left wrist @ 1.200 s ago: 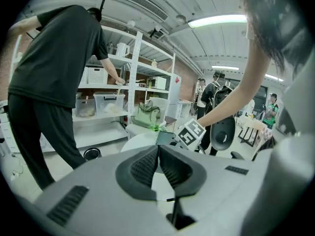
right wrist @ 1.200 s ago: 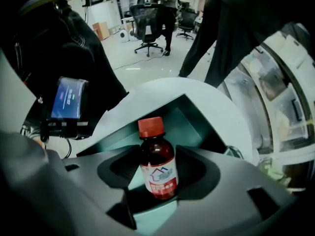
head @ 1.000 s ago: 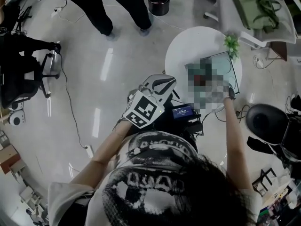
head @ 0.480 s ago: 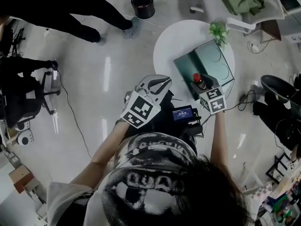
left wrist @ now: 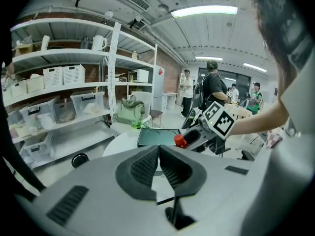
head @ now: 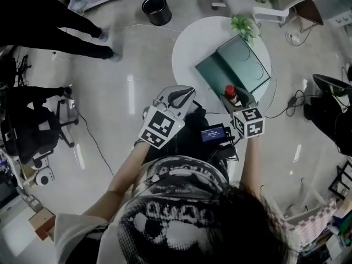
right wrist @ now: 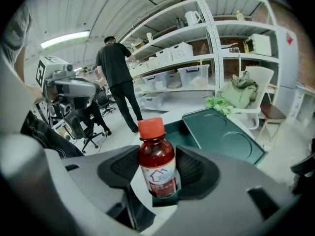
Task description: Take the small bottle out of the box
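A small brown bottle (right wrist: 157,166) with a red cap and a white label stands upright between the pads of my right gripper (right wrist: 158,173), which is shut on it. From the head view, the bottle (head: 230,94) and right gripper (head: 234,100) hang by the near edge of the open green box (head: 236,70) on the round white table (head: 190,54). My left gripper (head: 176,98) hovers left of the table, its jaws shut with nothing in them. Seen along the left gripper (left wrist: 158,149), the bottle (left wrist: 180,140) sits in front of the box (left wrist: 157,136).
A small green plant (head: 245,25) stands at the table's far edge. On the floor beyond is a black bucket (head: 156,10). A person in black (head: 55,21) stands at the left, with office chairs nearby. A device with a blue screen (head: 213,132) sits by my waist.
My right gripper has come up out of the box with the bottle, rolled it upright and drawn back toward me. The left gripper has shifted a little.
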`<state>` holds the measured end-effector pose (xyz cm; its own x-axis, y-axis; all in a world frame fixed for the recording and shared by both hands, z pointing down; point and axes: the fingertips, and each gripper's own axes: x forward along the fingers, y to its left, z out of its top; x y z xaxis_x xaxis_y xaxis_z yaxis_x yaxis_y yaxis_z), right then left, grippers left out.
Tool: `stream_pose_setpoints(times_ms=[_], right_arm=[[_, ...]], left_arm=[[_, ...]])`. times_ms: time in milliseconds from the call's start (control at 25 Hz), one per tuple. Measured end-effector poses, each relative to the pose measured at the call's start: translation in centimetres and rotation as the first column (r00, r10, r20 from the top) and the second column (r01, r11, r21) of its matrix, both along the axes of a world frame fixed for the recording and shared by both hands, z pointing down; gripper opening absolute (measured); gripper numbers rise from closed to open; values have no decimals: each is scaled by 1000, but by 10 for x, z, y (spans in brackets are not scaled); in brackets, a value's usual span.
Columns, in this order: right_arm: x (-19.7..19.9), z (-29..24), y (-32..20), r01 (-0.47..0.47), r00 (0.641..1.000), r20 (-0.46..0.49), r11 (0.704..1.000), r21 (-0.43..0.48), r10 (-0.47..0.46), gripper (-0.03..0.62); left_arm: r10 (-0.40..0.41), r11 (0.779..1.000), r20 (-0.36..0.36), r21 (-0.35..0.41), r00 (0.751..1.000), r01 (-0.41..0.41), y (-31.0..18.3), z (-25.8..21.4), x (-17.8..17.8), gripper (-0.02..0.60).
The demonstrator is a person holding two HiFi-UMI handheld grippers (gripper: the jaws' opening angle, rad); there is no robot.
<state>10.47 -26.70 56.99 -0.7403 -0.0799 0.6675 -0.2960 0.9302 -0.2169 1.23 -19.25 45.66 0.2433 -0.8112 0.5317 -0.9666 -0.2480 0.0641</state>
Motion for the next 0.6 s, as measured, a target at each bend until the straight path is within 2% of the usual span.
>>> stream_pose_setpoints(times_ms=[320,600], right_arm=[[9,-11,25,-106,993,50,994,-5,106,234],[2,-26,41,-275,957,88,961,-3,275,233]], left_arm=[[78,996,2,-40,997,-78,17,8,6,17],[215,976,-36,-22,976,-215,28,9,0,17]])
